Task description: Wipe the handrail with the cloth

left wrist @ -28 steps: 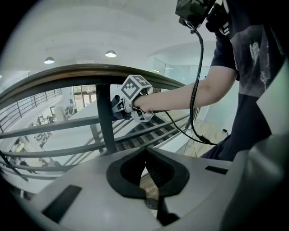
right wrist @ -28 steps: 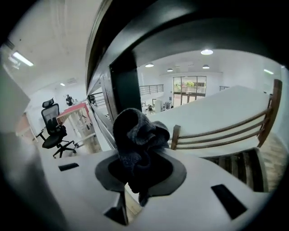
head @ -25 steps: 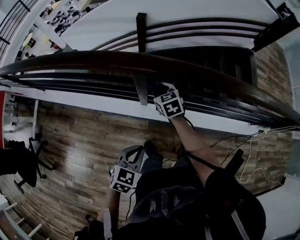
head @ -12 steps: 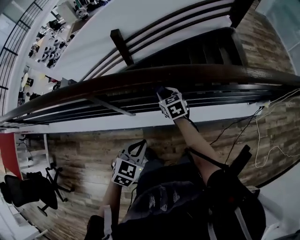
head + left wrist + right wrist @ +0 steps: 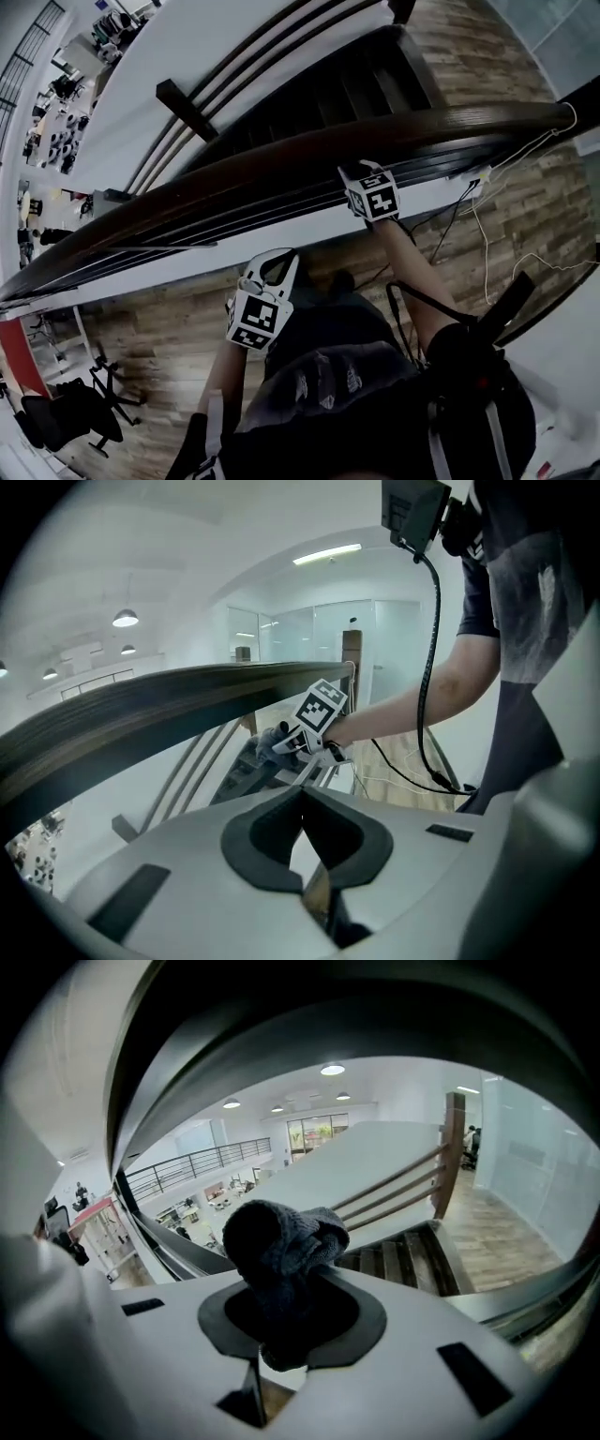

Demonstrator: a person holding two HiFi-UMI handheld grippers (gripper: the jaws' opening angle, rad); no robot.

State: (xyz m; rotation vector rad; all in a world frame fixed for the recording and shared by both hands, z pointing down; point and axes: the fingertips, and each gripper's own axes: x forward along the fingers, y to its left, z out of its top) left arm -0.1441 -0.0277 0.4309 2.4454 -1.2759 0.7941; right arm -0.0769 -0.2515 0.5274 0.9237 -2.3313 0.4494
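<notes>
Left gripper [image 5: 270, 269]: jaws shut, nothing between them. It's held low over the brown plank floor [image 5: 159, 347], well apart from the dark curved wooden handrail [image 5: 234, 178]. Right gripper [image 5: 356, 172]: jaws clamped on the dark grey knitted cloth [image 5: 281, 1241], tip up at the handrail's near edge, towards its right end.

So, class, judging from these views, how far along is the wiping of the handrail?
Done: the cloth is picked up, clamped in the right gripper. In hand: that gripper is up at the dark handrail, though contact isn't clear; the left gripper hangs back, shut and empty. Left: the rail shows no wiped mark, so long stretches on both sides may need passes.
</notes>
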